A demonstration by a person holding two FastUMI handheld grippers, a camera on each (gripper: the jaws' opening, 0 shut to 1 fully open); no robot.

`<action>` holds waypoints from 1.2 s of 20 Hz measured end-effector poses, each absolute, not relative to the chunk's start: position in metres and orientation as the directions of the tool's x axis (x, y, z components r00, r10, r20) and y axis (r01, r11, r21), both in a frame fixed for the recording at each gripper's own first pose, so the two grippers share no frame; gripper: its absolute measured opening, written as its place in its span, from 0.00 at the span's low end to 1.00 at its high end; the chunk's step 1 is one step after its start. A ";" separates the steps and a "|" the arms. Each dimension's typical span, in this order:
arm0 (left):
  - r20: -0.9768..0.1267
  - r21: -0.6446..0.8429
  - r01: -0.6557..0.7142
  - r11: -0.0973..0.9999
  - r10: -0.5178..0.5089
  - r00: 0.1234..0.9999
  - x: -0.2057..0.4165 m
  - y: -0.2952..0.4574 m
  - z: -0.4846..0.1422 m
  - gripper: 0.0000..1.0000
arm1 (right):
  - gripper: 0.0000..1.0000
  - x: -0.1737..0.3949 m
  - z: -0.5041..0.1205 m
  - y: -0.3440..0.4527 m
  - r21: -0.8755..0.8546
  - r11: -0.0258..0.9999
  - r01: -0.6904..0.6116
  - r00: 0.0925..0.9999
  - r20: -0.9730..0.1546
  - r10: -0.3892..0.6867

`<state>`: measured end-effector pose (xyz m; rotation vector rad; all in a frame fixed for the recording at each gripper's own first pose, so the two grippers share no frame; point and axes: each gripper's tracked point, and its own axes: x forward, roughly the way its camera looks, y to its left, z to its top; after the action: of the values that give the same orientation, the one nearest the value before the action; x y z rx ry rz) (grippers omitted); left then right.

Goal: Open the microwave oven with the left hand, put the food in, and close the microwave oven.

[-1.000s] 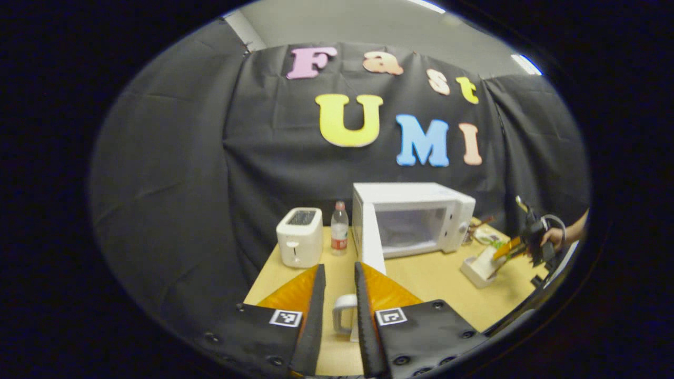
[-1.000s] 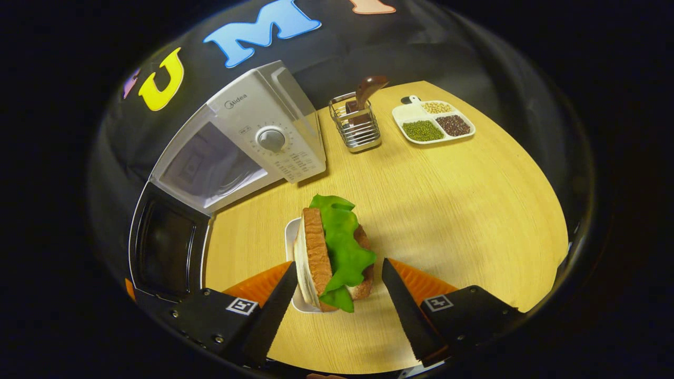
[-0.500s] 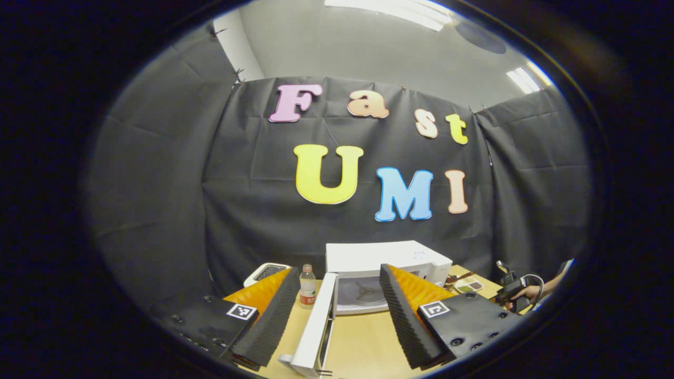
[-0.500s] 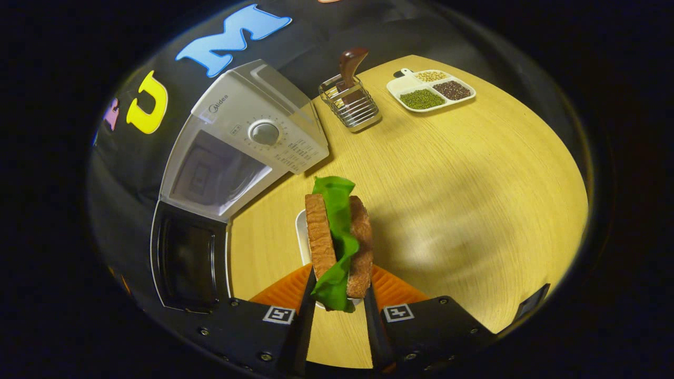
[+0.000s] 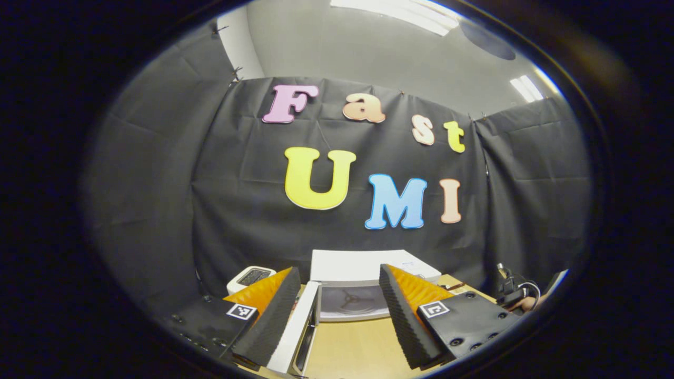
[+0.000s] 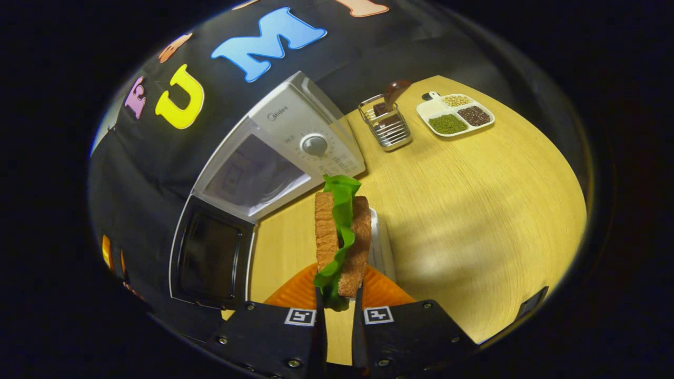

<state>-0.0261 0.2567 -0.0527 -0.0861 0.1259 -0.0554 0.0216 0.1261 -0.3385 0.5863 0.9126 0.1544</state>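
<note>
- Orange and black on the right gripper (image 6: 337,310), and its jaws are squeezed tight on the sandwich (image 6: 341,239), one finger against each slice of brown bread, green lettuce spilling out between them.
- The sandwich stands on edge, lifted above the pale wooden tabletop (image 6: 474,210), with the white holder (image 6: 380,246) just behind it down on the wood.
- Beyond that sits the white microwave oven (image 6: 295,152), its door (image 6: 210,260) swung wide open to the side and the chamber showing.
- Farther back, a wire rack (image 6: 392,129) with a brown handle sticking up, and beside it a divided tray (image 6: 455,113) of beans and grains.
- Over to the left gripper (image 5: 337,310): jaws spread wide, nothing between them, held off the tabletop and looking toward the oven's open chamber.
- The open door's white edge runs just inside its left finger.
- A white toaster (image 5: 251,276) peeks out behind that finger; at the far right edge, a hand (image 5: 524,302) on the other gripper.
</note>
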 end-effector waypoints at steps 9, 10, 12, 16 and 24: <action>-0.070 -0.053 0.053 0.997 -0.056 0.996 -0.039 0.265 -0.028 0.96 | 0.18 0.075 -0.284 0.216 0.815 0.576 0.063 0.746 -0.422 0.515; -0.063 -0.058 0.049 0.997 -0.052 0.997 -0.042 0.267 -0.026 0.96 | 0.18 0.083 -0.284 0.226 0.832 0.551 0.068 0.746 -0.409 0.526; -0.061 -0.058 0.028 0.998 -0.031 0.998 -0.048 0.276 -0.025 0.96 | 0.19 0.098 -0.287 0.244 0.850 0.521 0.079 0.745 -0.398 0.536; -0.056 -0.043 -0.005 0.999 0.002 0.998 -0.059 0.293 -0.021 0.96 | 0.19 0.132 -0.295 0.276 0.874 0.475 0.103 0.761 -0.377 0.528; -0.080 -0.021 -0.058 0.998 0.056 0.995 -0.062 0.327 -0.023 0.96 | 0.19 0.215 -0.334 0.318 0.897 0.387 0.215 0.817 -0.382 0.431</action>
<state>-0.0622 0.3273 -0.0230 -0.0231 0.0791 0.0572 0.2146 0.3177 -0.3343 1.1874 0.6358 0.1501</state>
